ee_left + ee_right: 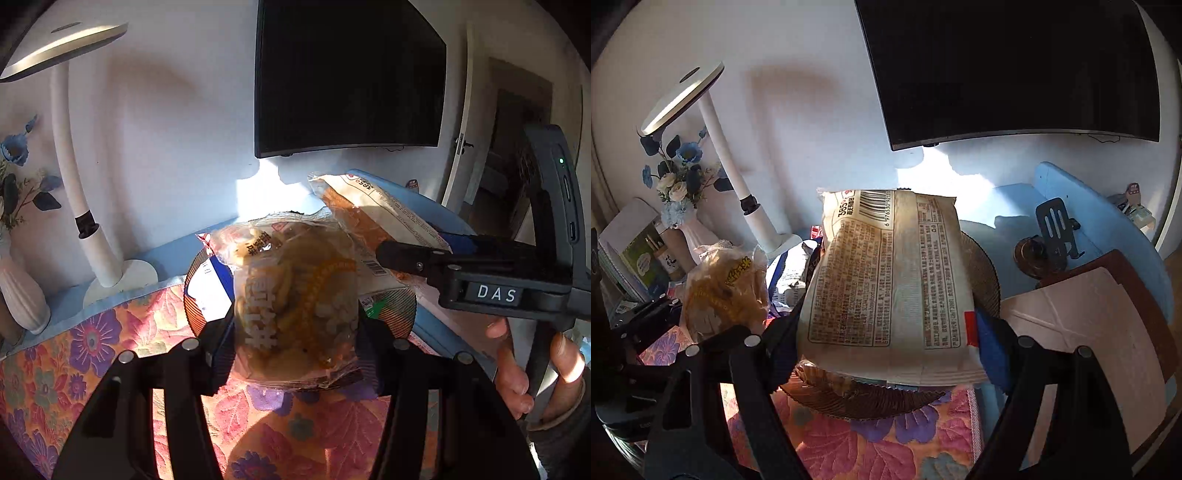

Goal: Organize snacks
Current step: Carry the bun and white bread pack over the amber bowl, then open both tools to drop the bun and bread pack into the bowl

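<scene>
My left gripper [295, 343] is shut on a clear packet of brownish pastry [295, 295], which hangs above a ribbed brown plate [402, 317]. A blue and white packet [208, 291] lies in that plate. In the right wrist view my right gripper [886, 343] is shut on a wide white packet [886, 280], printed back and barcode facing up, over the same plate [871, 402]. From the left wrist view that white packet [373, 210] is at the right, with one right-gripper finger [406, 254] across it and a hand [517, 369] on the handle. The clear packet [727, 288] shows at left in the right view.
A floral cloth [92, 350] covers the blue table. A white desk lamp [74, 184] and a vase of blue flowers [679, 184] stand at the left, with books [631, 254] beside them. A black screen [347, 74] hangs on the wall. A phone stand [1056, 229] and a brown-edged board [1108, 314] sit at the right.
</scene>
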A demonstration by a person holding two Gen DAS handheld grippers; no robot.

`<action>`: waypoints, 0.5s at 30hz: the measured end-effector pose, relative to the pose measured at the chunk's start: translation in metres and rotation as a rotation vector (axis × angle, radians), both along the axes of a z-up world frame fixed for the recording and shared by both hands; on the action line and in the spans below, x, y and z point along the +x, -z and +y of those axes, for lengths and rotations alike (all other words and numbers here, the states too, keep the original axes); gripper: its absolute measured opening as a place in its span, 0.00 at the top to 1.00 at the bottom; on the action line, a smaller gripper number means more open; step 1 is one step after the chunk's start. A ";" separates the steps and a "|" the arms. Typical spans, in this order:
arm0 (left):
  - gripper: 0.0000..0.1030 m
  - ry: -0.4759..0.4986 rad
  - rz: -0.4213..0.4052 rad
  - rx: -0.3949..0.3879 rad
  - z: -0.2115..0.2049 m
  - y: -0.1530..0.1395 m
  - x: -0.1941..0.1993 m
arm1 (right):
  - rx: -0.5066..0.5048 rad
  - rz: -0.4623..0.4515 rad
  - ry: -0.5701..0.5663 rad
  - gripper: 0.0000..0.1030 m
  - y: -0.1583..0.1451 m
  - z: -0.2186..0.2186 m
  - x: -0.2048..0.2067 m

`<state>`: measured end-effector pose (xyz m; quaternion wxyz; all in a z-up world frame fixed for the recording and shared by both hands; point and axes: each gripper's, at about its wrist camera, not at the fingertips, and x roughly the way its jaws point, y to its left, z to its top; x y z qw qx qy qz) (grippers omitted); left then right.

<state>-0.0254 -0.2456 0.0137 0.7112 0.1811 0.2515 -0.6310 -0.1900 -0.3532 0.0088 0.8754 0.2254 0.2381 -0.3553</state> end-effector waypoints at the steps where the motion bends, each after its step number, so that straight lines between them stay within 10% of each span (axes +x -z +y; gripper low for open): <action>1: 0.48 0.002 0.003 0.002 -0.011 0.000 -0.001 | 0.034 -0.014 -0.006 0.21 0.000 -0.014 0.002; 6: 0.46 0.010 -0.024 0.006 -0.046 0.004 0.000 | 0.119 -0.052 -0.047 0.19 -0.002 -0.058 0.021; 10: 0.14 0.045 -0.059 -0.006 -0.056 0.007 -0.005 | 0.157 -0.075 -0.023 0.14 -0.003 -0.073 0.016; 15: 0.14 0.025 -0.055 -0.037 -0.033 -0.002 0.008 | 0.202 -0.129 -0.019 0.14 -0.001 -0.064 -0.008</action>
